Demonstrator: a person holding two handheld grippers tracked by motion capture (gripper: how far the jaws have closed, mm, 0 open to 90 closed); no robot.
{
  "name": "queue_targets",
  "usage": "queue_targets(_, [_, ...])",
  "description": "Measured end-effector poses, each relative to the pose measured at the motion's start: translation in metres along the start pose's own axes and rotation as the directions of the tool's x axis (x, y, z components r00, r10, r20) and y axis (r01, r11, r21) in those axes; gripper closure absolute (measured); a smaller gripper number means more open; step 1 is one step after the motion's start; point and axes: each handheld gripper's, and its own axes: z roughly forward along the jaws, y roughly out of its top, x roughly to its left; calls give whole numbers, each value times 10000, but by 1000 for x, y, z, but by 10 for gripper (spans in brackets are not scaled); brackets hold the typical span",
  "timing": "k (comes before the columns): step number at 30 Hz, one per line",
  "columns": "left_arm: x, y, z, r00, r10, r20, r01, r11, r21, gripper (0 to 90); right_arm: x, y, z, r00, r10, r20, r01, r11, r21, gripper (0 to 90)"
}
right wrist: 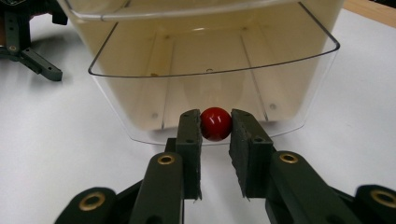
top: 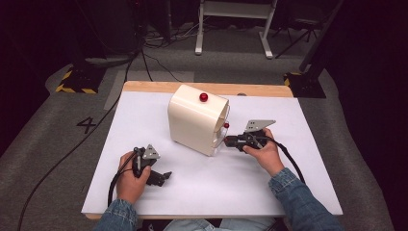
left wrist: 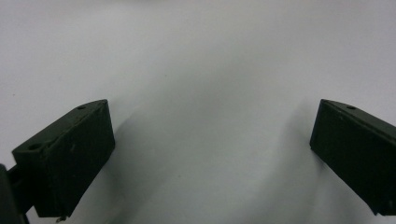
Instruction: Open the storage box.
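right hand-held gripper (right wrist: 215,122) reaches level toward the cream box (top: 192,120), jaws pinched on the red knob (right wrist: 215,123) of its clear front flap; left hand-held gripper (top: 161,177) rests wide open on the worktop (top: 240,183), holding nothing

A lab or studio: dark curtains, floor cables (top: 72,149), hazard-taped stand bases (top: 77,83), a numbered floor mark (top: 86,125)

Your white surface (top: 144,125) has a wooden edge showing along its far side and stands on grey carpet (top: 43,144) in a dark room. Black cables (top: 144,53) trail across the floor beyond it, near a white frame (top: 233,14) and yellow-and-black hazard-striped bases (top: 77,82). A "4" (top: 86,124) is marked on the carpet at your left.
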Motion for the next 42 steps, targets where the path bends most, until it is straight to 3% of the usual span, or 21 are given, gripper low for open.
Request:
queue_targets(20, [0,0,0,10000,17,-13,-17,10000,21,0,14,-26,-71,9979,19,654,-26,9999,99,742])
queue_targets(26, [0,0,0,10000,20,-8,-20,10000,20,0,12,-35,-74,9978,222,629,-231,9996,143,741])
queue_targets(40, [0,0,0,10000,21,-8,-21,10000,21,0,4,-56,-64,9957,524,770,-593,9942,903,737])
queue_targets(42, [0,0,0,10000,3,-4,-3,10000,19,0,3,-58,-62,9943,610,880,-694,9930,956,670])
